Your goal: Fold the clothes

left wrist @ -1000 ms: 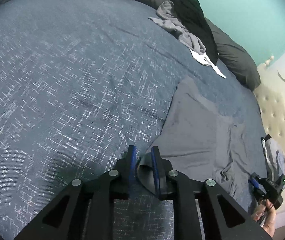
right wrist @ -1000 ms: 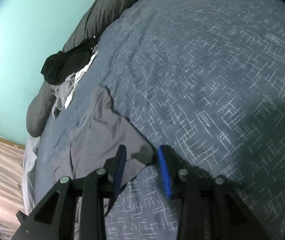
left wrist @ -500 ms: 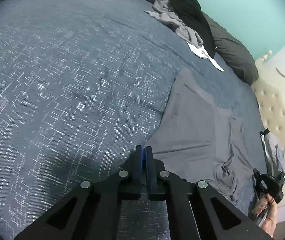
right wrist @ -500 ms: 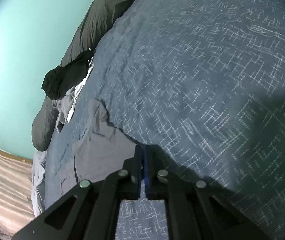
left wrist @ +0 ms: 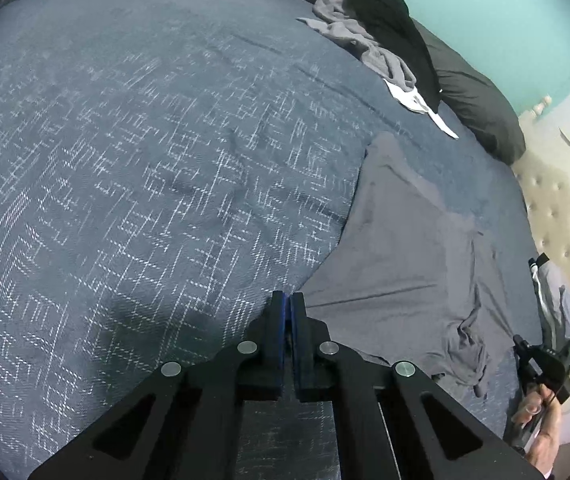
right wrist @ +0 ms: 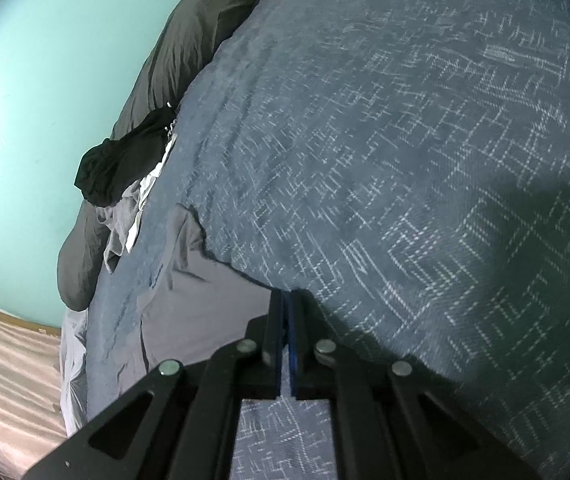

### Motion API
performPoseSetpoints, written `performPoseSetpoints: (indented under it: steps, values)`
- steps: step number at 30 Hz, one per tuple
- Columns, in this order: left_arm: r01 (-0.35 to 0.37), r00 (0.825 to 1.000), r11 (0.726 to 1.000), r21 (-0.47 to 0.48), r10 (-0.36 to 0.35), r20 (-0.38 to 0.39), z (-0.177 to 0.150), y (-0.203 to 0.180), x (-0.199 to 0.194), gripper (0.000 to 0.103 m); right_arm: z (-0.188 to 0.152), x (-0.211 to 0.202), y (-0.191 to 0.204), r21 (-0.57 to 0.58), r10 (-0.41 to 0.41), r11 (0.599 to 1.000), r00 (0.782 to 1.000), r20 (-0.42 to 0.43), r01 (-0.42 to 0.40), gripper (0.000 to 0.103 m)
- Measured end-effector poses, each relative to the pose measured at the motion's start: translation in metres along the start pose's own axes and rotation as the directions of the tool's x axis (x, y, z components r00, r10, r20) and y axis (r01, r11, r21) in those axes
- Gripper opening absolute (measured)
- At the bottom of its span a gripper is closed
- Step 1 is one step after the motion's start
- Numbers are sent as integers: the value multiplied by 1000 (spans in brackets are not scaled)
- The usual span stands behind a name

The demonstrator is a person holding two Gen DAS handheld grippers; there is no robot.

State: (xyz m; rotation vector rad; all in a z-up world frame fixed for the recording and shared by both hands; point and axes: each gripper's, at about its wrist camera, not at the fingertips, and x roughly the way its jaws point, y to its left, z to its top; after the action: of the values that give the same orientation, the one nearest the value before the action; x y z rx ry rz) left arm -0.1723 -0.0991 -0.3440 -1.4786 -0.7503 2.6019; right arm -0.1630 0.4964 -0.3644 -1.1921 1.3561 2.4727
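Blue patterned bedspread — grey garment, teal wall

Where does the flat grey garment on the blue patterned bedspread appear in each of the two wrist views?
Left wrist view: the flat grey garment spreads right of centre, from the gripper tips toward the right edge.
Right wrist view: it lies lower left of centre, just left of the gripper tips.
Shared landmark: the crumpled black garment against the dark pillows.

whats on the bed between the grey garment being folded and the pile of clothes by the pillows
Only bare blue bedspread lies between the grey garment and the clothes pile, seen in the left wrist view.
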Motion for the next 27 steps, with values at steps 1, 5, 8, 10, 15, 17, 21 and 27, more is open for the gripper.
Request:
performPoseSetpoints:
  steps: [1,5,8,10,15,17,21,27]
  values:
    - [2,1000,1000,-2,-2,-3,0,1,0,2,-1,1,1,-5,-2,1000,1000,-2,2,2]
    - [7,1000,1000,-4,-7,-1,0,3,-1,3,-3,3,9,-56,-35,998,999,5,35,2]
    - [3,1000,1000,-9,-3,-2,1,4,-1,4,-5,8,13,-84,-80,993,997,-9,79,3]
    - [0,1000,1000,-16,0,3,1,4,-1,4,-5,7,16,-114,-113,987,994,-3,112,3]
    - [-12,999,1000,-7,13,32,5,1,-10,4,0,-1,21,-153,-188,970,982,32,190,4]
    - [-21,999,1000,-12,21,42,7,1,-11,4,1,-6,23,-170,-210,961,976,56,217,5]
    - [-32,998,999,-6,33,63,13,-3,-15,4,4,-18,30,-198,-223,950,969,103,240,20]
    - [-40,995,999,3,40,92,23,-9,-19,4,8,-25,35,-216,-225,944,965,133,249,22]
